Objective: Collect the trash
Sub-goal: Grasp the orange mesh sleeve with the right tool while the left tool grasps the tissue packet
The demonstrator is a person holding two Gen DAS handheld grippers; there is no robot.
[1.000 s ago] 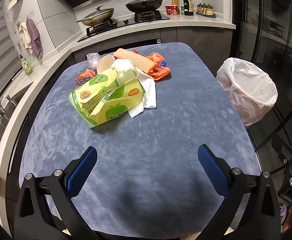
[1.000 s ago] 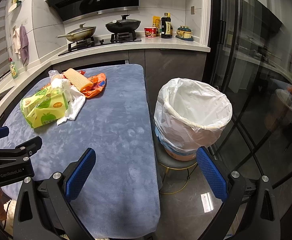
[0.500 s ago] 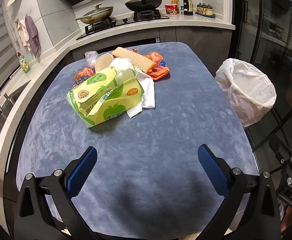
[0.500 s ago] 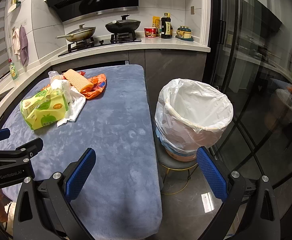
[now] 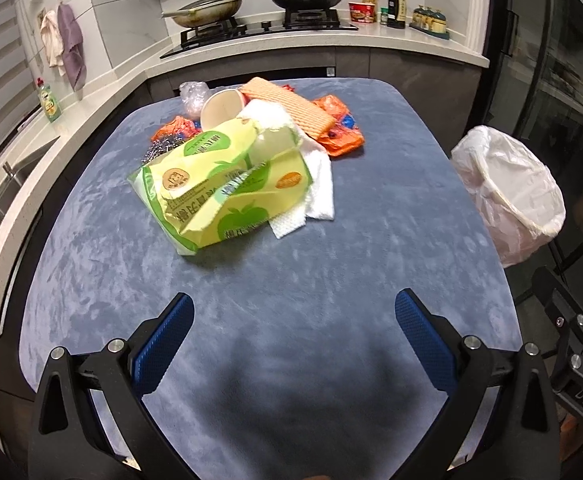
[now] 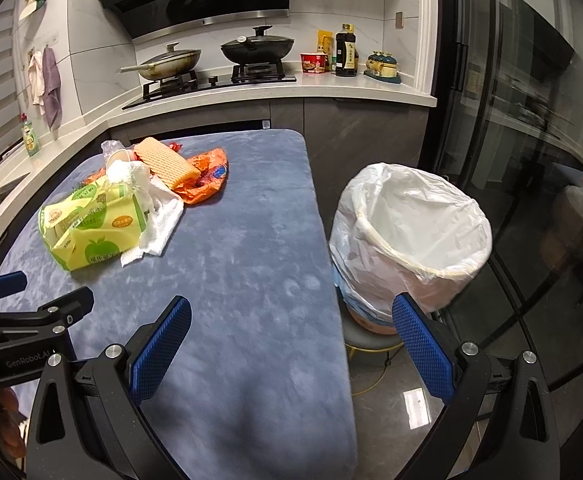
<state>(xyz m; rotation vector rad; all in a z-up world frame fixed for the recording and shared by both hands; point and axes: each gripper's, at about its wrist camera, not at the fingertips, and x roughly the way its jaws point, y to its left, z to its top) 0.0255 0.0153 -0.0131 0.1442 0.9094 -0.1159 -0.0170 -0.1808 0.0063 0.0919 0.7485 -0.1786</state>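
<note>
My left gripper hangs above the near part of the blue-grey worktop, its jaws spread wide and holding nothing. My right gripper sits further right, over the worktop's right edge, jaws likewise wide apart and empty; part of the left gripper shows at the left edge of the right wrist view.

The trash lies in one heap on the far left part of the worktop, well apart from both grippers. Nearest me is a crumpled yellow-green wrapper printed with an apple. White paper towels stick out from under its right side. Behind them a paper cup lies on its side with the mouth toward me, beside a ridged tan wafer-like slab resting on an orange wrapper. A clear plastic wad sits at the far end, and another orange scrap with something silvery is at the heap's left.

The bin, lined with a white bag and open, stands off the worktop just beside its right edge, on a low stool
</note>
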